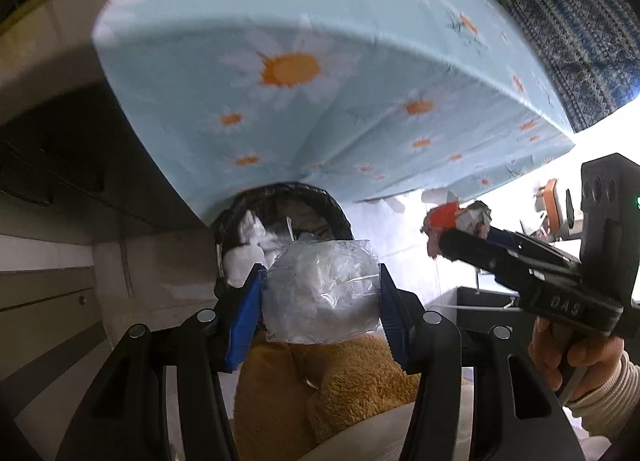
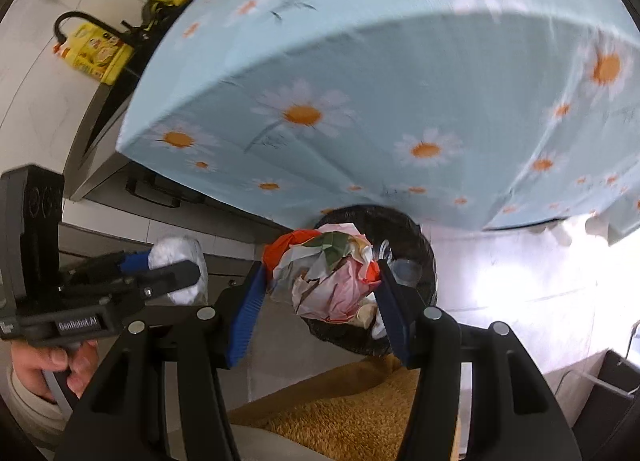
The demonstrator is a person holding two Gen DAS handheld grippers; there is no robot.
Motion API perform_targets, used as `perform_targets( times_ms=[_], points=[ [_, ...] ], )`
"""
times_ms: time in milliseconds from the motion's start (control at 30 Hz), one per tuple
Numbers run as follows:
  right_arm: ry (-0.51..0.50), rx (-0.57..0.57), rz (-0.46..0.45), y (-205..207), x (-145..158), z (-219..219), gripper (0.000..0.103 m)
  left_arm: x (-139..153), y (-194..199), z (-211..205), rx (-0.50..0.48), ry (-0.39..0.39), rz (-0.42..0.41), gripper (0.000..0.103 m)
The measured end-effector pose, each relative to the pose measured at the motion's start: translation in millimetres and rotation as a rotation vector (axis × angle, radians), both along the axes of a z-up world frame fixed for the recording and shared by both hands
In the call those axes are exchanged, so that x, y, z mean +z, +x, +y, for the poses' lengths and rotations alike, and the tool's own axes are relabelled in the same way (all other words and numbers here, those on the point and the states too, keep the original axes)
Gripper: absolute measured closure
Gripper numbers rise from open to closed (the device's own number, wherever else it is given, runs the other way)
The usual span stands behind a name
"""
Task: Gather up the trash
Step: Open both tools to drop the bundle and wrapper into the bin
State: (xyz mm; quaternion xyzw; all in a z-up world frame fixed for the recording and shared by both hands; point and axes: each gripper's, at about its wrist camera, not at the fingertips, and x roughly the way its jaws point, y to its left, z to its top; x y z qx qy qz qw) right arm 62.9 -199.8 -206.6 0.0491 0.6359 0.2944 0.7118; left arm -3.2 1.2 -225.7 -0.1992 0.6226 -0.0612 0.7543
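Both clamp trash: left gripper (image 1: 320, 297) clear plastic wad (image 1: 320, 293), right gripper (image 2: 322, 285) crumpled wrapper (image 2: 324, 277)

A desk (image 2: 400, 73) draped in a light blue daisy-print cloth (image 1: 320, 109) is filling the upper view. Below its hanging edge, a bin lined with a black bag (image 2: 416, 237) is sitting on the pale tiled floor (image 2: 520, 285), holding crumpled scraps.
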Motion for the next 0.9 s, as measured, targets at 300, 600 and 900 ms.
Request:
perform_targets(
  times_ms=[300, 600, 900],
  points=[
    [0.015, -0.036, 0.020, 15.6, -3.5, -5.5, 0.046, -18.3, 12.2, -14.4, -0.021, -0.005, 0.060, 0.042],
    [0.062, -0.035, 0.028, 24.6, 0.9, -5.1, 0.035, -8.9, 9.6, -6.2, 0.016, 0.029, 0.066, 0.029],
    [0.075, -0.044, -0.002, 14.8, 25.4, -20.0, 0.035, 15.0, -2.1, -10.4, 0.052, 0.055, 0.032, 0.029]
  ],
)
